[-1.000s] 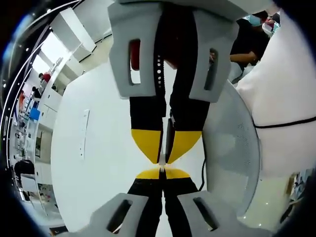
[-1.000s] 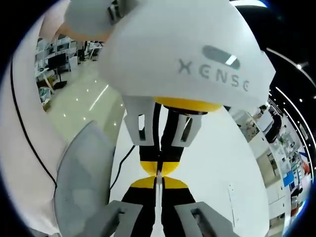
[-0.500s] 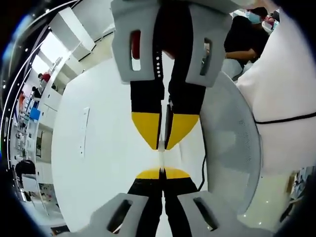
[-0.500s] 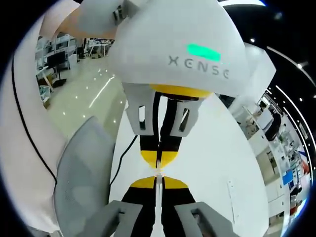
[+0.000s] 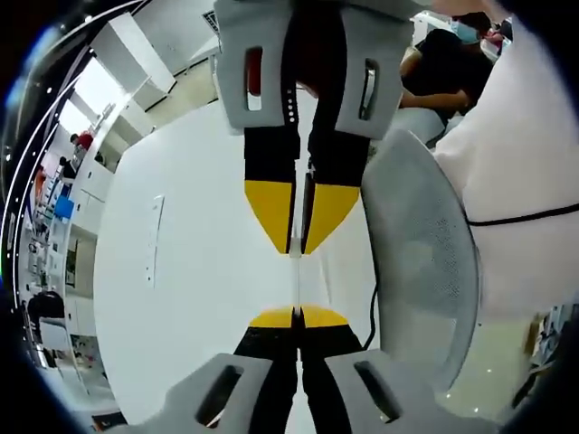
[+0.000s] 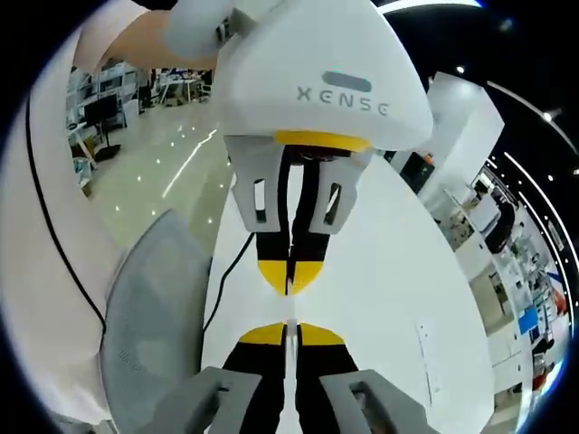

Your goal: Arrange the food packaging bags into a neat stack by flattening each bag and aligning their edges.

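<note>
both grippers face each other tip to tip above the white bench (image 5: pixel 181 298): left gripper (image 5: pixel 296 317) and right gripper (image 6: pixel 289 333) have jaws pressed together, holding nothing. i see no food bags or containers. i judge no bag is yet handled; next, locate one.

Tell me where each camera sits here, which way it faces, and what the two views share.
Left gripper view: rides the left gripper, faces the right gripper tip to tip above the white table; a white sleeve at right.
Right gripper view: rides the right gripper, faces the left gripper; the sleeve at left.
Shared: both shut grippers, table, grey mesh chair.
</note>
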